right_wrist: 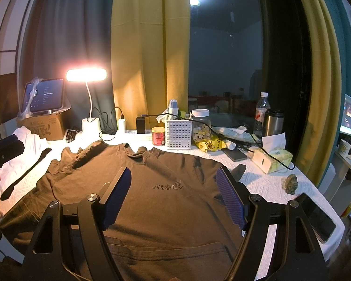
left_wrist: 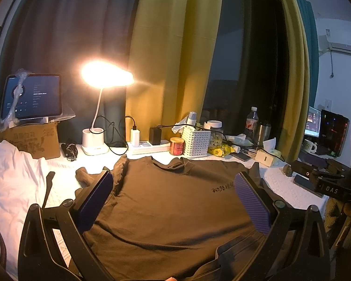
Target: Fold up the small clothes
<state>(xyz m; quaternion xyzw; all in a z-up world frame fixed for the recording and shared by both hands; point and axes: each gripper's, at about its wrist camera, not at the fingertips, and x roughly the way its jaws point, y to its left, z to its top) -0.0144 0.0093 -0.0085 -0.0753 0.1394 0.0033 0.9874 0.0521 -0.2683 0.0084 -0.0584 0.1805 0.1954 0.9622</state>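
T-shirt (right_wrist: 166,201): brown, spread flat across the centre of both frames, collar toward the lamp.
Handling: I judge it light, limp, quick to bunch.
Hold: I'd pinch a doubled hem or sleeve edge.
Left gripper (left_wrist: 173,187): mine, wide open, empty.
Right gripper (right_wrist: 173,183): wide open, empty.

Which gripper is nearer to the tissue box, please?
The right gripper, over the shirt's middle, with the tissue box off its right side. The left gripper hovers further left.

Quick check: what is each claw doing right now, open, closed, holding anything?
Left claw: open, holding nothing, above the brown T-shirt.
Right claw: open, holding nothing, also above the brown T-shirt.
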